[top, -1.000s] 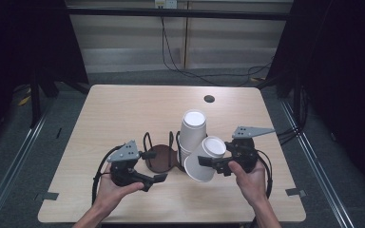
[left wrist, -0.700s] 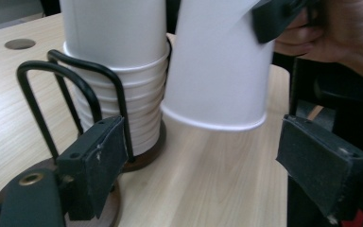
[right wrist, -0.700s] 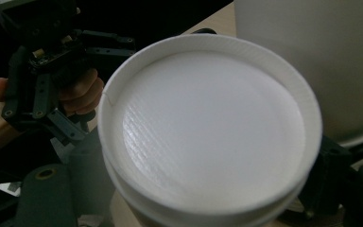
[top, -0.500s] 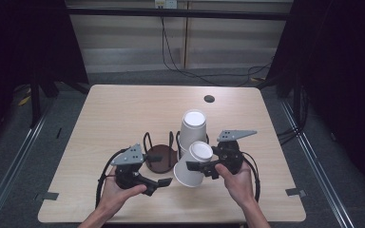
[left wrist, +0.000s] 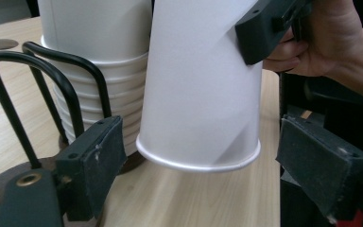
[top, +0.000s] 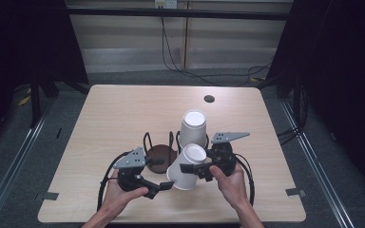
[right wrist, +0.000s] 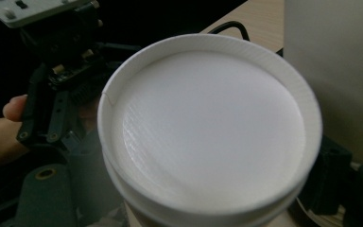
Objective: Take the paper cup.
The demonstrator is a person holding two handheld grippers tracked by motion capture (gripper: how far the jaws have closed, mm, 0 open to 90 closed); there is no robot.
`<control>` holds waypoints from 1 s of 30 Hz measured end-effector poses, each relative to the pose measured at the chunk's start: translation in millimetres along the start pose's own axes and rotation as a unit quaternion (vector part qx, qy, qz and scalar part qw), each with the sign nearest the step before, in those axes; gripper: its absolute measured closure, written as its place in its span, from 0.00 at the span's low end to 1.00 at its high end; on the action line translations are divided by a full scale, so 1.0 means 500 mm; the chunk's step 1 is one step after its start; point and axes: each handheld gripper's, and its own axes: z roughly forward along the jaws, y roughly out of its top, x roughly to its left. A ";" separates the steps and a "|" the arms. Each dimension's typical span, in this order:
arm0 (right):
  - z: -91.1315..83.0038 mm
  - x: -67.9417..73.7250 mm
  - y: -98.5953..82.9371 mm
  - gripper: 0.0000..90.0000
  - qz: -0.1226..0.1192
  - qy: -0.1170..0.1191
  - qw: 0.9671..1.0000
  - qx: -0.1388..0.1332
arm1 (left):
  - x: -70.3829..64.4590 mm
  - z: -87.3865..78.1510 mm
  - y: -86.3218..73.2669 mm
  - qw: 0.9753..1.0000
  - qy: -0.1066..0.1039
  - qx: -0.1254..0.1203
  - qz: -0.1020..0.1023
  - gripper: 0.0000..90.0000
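My right gripper (top: pixel 191 166) is shut on a white paper cup (top: pixel 186 167), holding it upside down and tilted, its rim low over the table. The cup's flat base (right wrist: pixel 208 127) faces the right gripper view. My left gripper (top: pixel 161 174) stands open at the cup's left. In the left gripper view its two pads (left wrist: pixel 94 158) flank the cup's rim (left wrist: pixel 198 161) without touching it. Just behind, a stack of upturned white cups (top: pixel 193 127) stands in a black wire holder (top: pixel 147 140) with a round brown base (top: pixel 160 153).
The wooden table (top: pixel 123 109) has a small dark round hole (top: pixel 209 99) at the far right. Cables trail from both grippers toward the front edge. Dark floor and metal rails border the table on both sides.
The right gripper has carried the cup away from the stack, left and toward the front edge, tilting it. The left gripper has edged right, so the cup's rim now sits between its open jaws.
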 end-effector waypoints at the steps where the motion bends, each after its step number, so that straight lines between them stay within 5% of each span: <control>1: 0.000 0.000 0.000 0.25 0.000 0.000 1.000 0.000 | 0.000 0.000 0.000 1.000 0.000 0.000 0.000 0.18; 30: 0.042 0.031 0.001 0.26 -0.013 0.022 1.000 0.010 | -0.005 0.069 -0.021 1.000 -0.005 0.024 -0.019 0.06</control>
